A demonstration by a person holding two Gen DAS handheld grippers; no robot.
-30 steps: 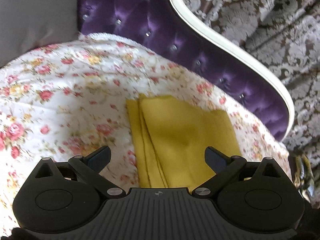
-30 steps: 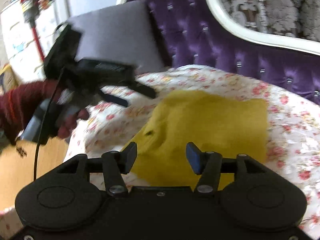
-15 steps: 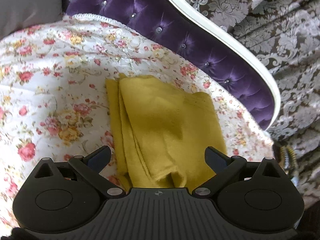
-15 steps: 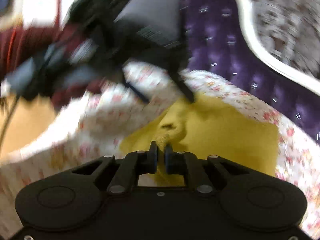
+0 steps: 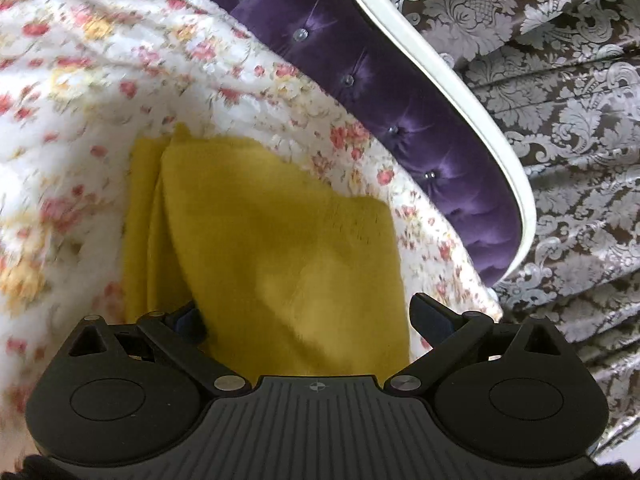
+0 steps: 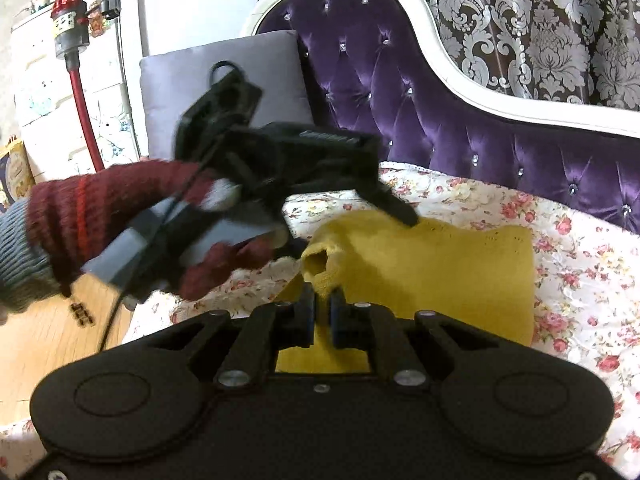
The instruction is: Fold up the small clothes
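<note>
A mustard-yellow knit garment (image 5: 280, 240) lies folded on the floral quilt (image 5: 80, 92); it also shows in the right wrist view (image 6: 440, 264). My left gripper (image 5: 312, 316) is open, its fingers astride the garment's near edge, with the left finger partly under a fold. My right gripper (image 6: 322, 312) is shut on a bunched corner of the garment and lifts it a little. The left gripper shows in the right wrist view (image 6: 384, 200), held by a gloved hand (image 6: 120, 220), with one fingertip (image 6: 408, 218) touching the garment's far edge.
The quilt covers a purple tufted sofa with a white frame (image 5: 440, 92). A grey cushion (image 6: 224, 80) leans at the sofa's far end. Patterned curtains (image 5: 560, 120) hang behind. A wooden floor (image 6: 48, 344) and a red vacuum (image 6: 76, 60) lie to the left.
My right gripper shut on the garment's corner and raised it. My left gripper moved forward and down until its open fingers straddle the garment.
</note>
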